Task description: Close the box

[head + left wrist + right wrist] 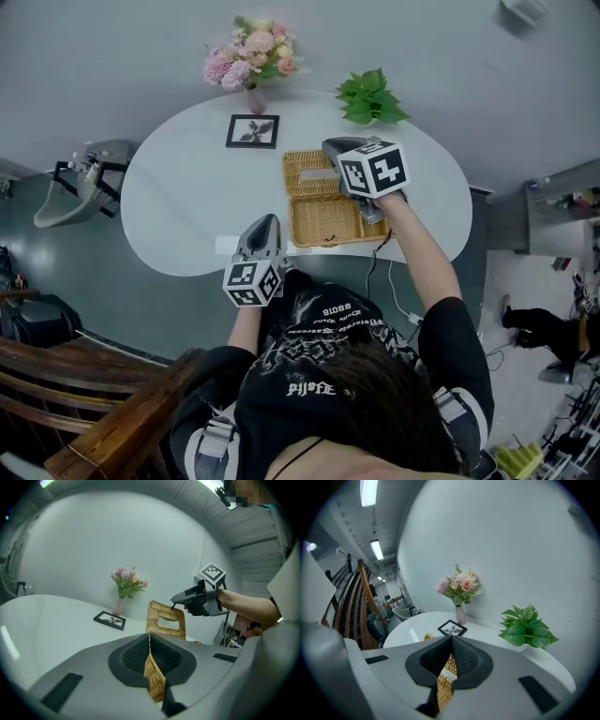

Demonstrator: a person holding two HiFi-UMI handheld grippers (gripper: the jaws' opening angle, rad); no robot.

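An open wicker box [323, 220] sits on the white oval table [187, 192]. Its lid [309, 172] stands raised at the far side, upright in the left gripper view [166, 620]. My right gripper [328, 145] reaches in from the right, shut on the lid's top edge [173, 603]. Wicker shows between its closed pads [451, 638]. My left gripper [269, 218] is at the box's near-left side. Its jaws [150, 637] are shut, with a strip of the box's wicker [153, 677] pinched between them.
A framed picture [252, 130] lies behind the box. A vase of pink flowers [251, 58] and a green plant [371, 97] stand at the table's far edge. A cable [375, 267] hangs off the near edge. Wooden furniture [84, 375] is at lower left.
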